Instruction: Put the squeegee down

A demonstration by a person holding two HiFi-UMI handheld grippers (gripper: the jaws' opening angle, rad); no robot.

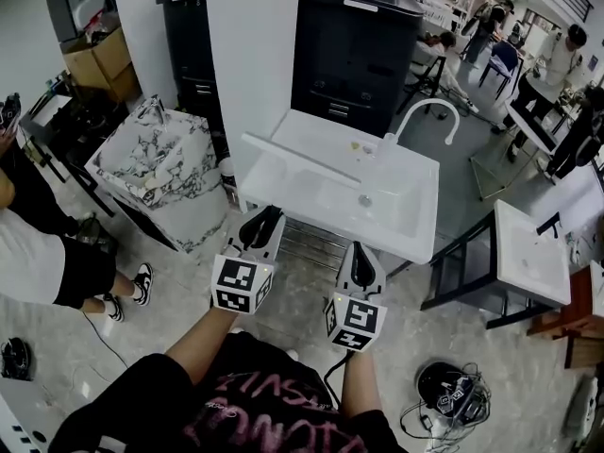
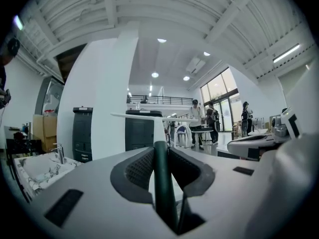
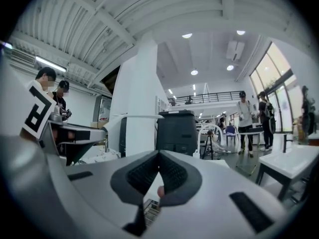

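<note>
The squeegee has a dark green handle [image 2: 162,183] and a long white blade [image 2: 149,117]. My left gripper [image 2: 159,151] is shut on the handle and holds it level. In the head view the blade [image 1: 302,161] lies across the left part of the white sink [image 1: 406,239], ahead of the left gripper [image 1: 263,218]. My right gripper [image 1: 361,254] hangs beside it at the sink's near edge. In the right gripper view its jaws [image 3: 159,156] meet at the tips with nothing held; the blade [image 3: 137,117] shows to the left.
A white faucet [image 1: 427,111] rises at the sink's back. A marble sink [image 1: 151,163] stands to the left, a black cabinet [image 1: 354,55] behind, another white sink [image 1: 533,253] to the right. A person [image 1: 47,253] stands at left. Cables and a helmet [image 1: 448,390] lie on the floor.
</note>
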